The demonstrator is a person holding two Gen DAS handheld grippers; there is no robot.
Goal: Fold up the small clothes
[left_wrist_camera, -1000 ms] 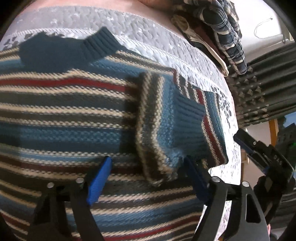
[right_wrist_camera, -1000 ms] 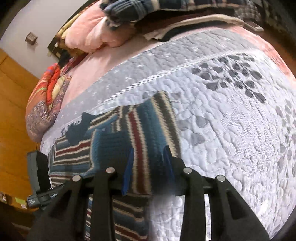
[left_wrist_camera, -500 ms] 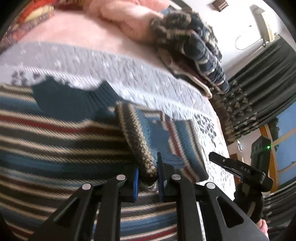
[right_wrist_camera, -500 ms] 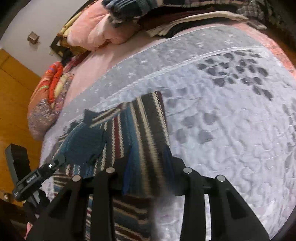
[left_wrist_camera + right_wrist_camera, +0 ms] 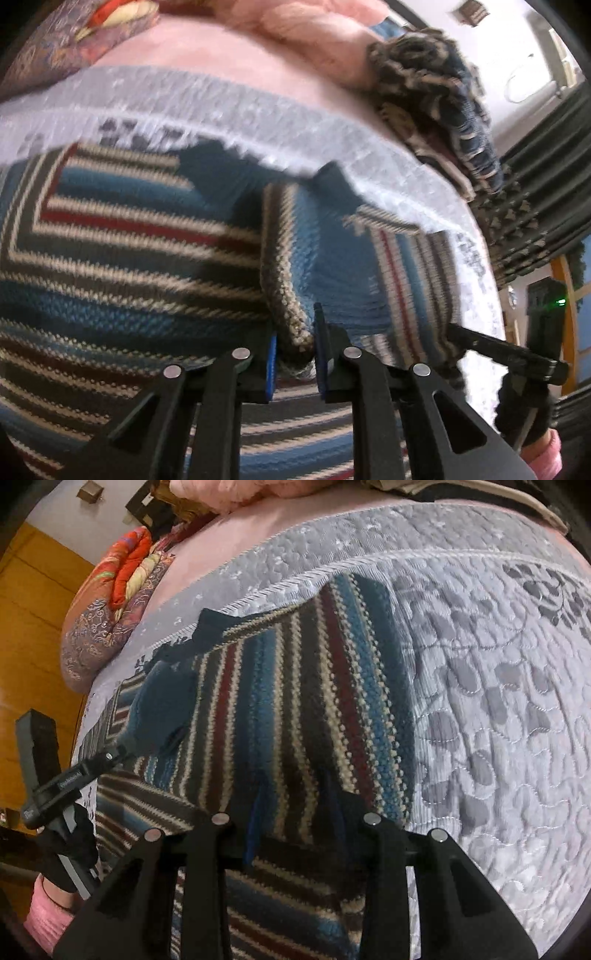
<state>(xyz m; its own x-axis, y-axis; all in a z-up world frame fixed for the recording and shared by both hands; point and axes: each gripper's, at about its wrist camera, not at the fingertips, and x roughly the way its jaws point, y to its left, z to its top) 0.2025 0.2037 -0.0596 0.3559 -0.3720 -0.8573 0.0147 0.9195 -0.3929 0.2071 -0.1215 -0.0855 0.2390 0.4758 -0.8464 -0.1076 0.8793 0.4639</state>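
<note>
Sweater (image 5: 110, 258) sleeve fold sits pinched between left gripper (image 5: 293, 354) fingers; right gripper (image 5: 295, 823) fingers clamp its folded edge.

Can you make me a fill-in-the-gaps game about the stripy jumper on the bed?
1. The left gripper is pinching the folded ____ of the striped sweater.
2. The sweater lies on a grey ____.
3. The sweater's collar is dark ____.

Missing words: sleeve; quilt; blue

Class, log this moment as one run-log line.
left tongs: shut on striped knit sweater sleeve | right tongs: gripping its folded edge | surface: grey quilted bedspread
</note>
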